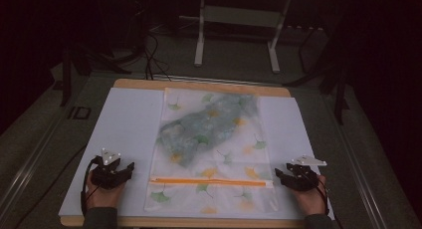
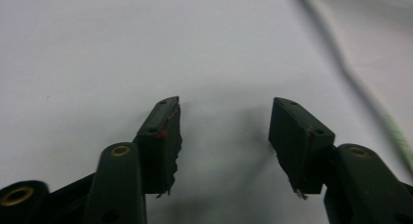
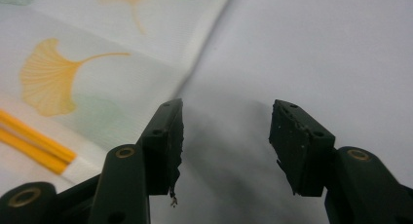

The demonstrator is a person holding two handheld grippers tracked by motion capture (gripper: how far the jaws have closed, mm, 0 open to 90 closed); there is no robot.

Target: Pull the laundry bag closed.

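A translucent zip bag [image 1: 211, 149] printed with green and yellow ginkgo leaves lies flat on the white sheet [image 1: 124, 124], with a grey-green cloth [image 1: 204, 129] inside it. Its orange zip strip [image 1: 211, 181] runs across near the front end. My left gripper [image 1: 127, 170] rests on the sheet left of the bag, open, with bare sheet [image 2: 224, 63] between its jaws. My right gripper [image 1: 279, 175] sits just right of the zip strip's end, open and empty. In the right gripper view the bag's edge [image 3: 146, 63] and the orange strip [image 3: 34, 139] lie to the left of the jaws.
The white sheet covers a wooden table [image 1: 199, 84] whose edge shows at the back and front. A white metal stand [image 1: 239, 25] and cables [image 1: 152, 55] are on the dark floor beyond the table. Bare sheet lies on both sides of the bag.
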